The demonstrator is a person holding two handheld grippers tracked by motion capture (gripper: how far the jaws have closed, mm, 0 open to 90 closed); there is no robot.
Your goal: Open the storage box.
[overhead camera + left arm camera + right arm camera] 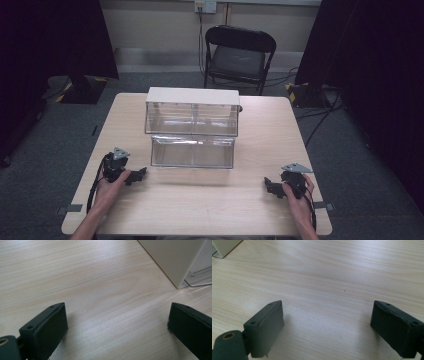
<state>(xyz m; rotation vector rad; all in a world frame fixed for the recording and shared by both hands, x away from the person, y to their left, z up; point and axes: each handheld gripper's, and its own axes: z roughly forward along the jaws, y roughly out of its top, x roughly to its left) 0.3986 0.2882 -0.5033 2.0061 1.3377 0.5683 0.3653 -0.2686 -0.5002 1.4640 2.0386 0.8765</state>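
On the pale wooden table [200,200], toward twelve o'clock from my hands, stands a clear plastic drawer box [192,111] with a white top. One clear drawer [192,151] sits on the tabletop just in front of it, on my side, touching or nearly touching its front. Both look empty, as far as I can see through their walls.

My left gripper [135,176] rests low at about eight o'clock of the drawer, held in my left hand [112,187], its tip aimed toward three o'clock. Along its own view the left gripper [117,325] has its jaws spread wide with bare wood between them, and the white side of the box [172,257] rises at two o'clock.

My right gripper [272,187] lies at about four o'clock of the drawer, held in my right hand [297,197], tip aimed toward nine o'clock. From its own camera the right gripper [327,325] also stands with jaws wide apart and holding nothing, over bare table, a corner of the box [223,246] at eleven o'clock.

Beyond the table's far edge, at twelve o'clock, a black folding chair [239,55] stands on the grey floor [150,82].
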